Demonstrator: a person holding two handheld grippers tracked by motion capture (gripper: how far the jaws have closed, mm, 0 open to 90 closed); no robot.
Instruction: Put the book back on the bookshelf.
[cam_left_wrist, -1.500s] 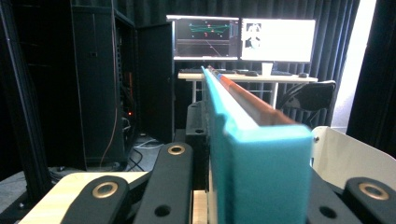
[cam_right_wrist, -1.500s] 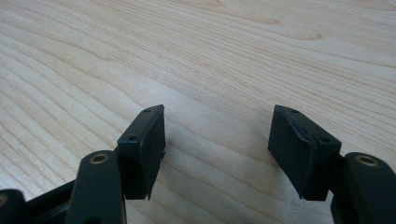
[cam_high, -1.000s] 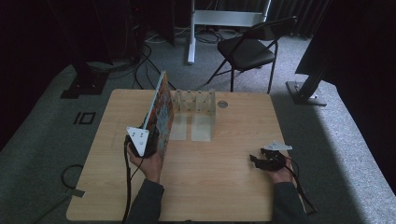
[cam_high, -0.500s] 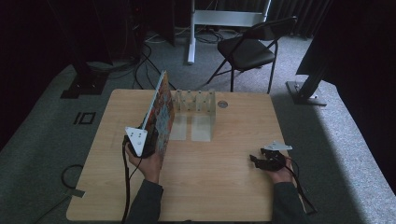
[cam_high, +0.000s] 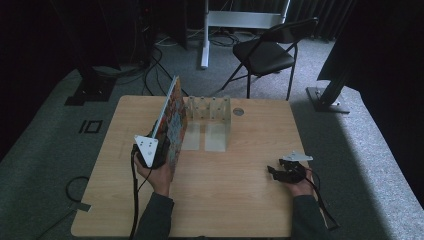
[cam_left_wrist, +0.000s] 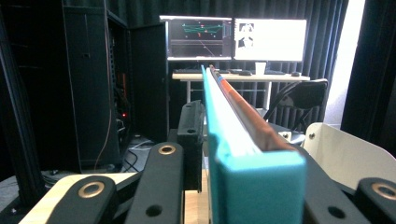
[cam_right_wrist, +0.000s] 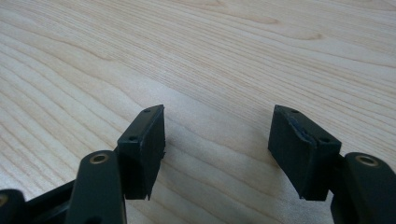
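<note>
A thin book (cam_high: 172, 117) with a colourful cover stands on its edge at the table's left, leaning a little. My left gripper (cam_high: 162, 150) holds its near end. In the left gripper view the book's teal spine (cam_left_wrist: 247, 154) runs between the jaws, which have just been opening slightly. The left finger (cam_left_wrist: 191, 140) still lies against the cover; the other is hidden behind the book. My right gripper (cam_high: 274, 171) rests low at the table's right, open, with only bare wood between its fingertips (cam_right_wrist: 217, 144).
A clear plastic rack (cam_high: 207, 112) with upright dividers stands right of the book at the back of the wooden table (cam_high: 240, 200). A small round disc (cam_high: 238, 112) lies beside it. A black folding chair (cam_high: 265, 52) stands beyond the far edge.
</note>
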